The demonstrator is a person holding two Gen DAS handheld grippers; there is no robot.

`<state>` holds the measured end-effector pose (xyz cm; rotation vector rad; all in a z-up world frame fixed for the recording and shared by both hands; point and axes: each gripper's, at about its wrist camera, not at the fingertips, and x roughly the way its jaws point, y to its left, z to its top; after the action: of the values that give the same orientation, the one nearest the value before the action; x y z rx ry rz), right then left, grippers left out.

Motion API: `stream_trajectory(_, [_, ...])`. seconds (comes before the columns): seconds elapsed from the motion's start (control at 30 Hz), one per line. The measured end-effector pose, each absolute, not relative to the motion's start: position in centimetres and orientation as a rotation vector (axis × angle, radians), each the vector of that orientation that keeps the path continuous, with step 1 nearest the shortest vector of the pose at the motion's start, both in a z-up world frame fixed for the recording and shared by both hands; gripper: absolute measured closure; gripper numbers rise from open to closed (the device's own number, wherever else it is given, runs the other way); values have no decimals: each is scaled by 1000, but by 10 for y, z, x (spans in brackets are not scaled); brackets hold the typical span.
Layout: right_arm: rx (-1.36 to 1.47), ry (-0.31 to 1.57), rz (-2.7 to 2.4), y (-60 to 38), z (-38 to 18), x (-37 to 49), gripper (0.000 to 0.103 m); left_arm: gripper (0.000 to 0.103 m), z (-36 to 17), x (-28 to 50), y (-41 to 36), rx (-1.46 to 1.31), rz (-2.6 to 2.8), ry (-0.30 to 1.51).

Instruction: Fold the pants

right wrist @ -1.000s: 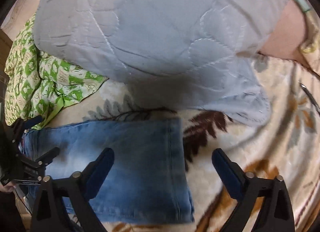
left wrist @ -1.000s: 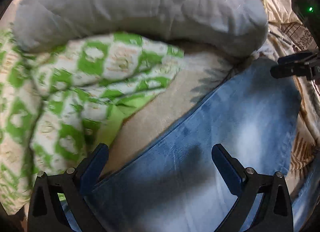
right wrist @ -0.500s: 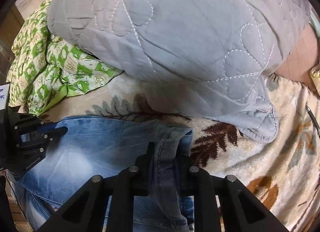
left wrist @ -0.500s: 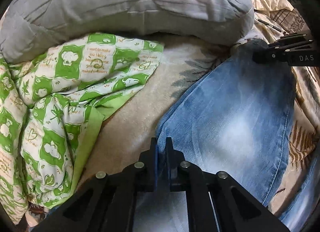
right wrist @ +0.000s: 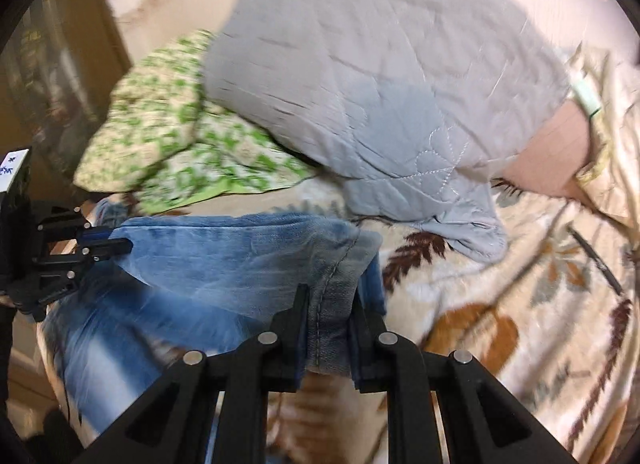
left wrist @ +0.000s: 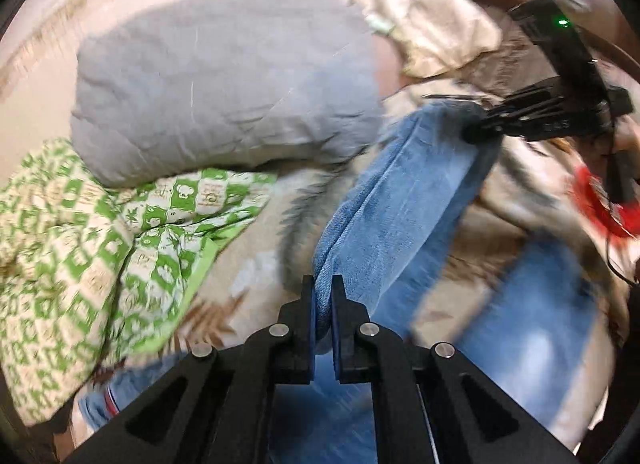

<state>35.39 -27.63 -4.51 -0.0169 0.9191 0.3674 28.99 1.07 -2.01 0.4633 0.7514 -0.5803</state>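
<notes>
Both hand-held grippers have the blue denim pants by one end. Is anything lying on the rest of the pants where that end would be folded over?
Nothing visible does. The left hand-held gripper and right hand-held gripper hold the blue denim pants raised; the grey quilted blanket and green patterned cloth lie beside them, not on them.

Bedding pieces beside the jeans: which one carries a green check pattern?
The crumpled green-and-white quilt, lying beside the jeans; the padded grey quilt behind it is plain.

Faded denim pants (left wrist: 400, 200), quilted matt grey duvet (right wrist: 384, 76)
</notes>
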Motion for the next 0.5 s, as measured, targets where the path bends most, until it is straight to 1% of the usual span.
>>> stream_trajectory(0.1, [-74, 861, 380, -277, -31, 293, 86, 97, -20, 242, 2, 492, -605, 705])
stream_trajectory(0.2, [-144, 854, 376, -275, -36, 230, 86, 97, -30, 182, -2, 516, -620, 673])
stream_trajectory(0.3, [-196, 910, 383, -277, -62, 179, 86, 97, -59, 138, -8, 552, -634, 691])
stream_trajectory(0.37, [-211, 996, 386, -277, -90, 155, 86, 97, -91, 117, -17, 595, -629, 732])
stream_trajectory(0.43, [-184, 1093, 384, -280, -117, 147, 86, 97, -119, 110, -24, 630, -616, 782])
stream_trajectory(0.5, [-150, 1151, 383, -281, -138, 144, 86, 97, -144, 107, -24, 618, -596, 815])
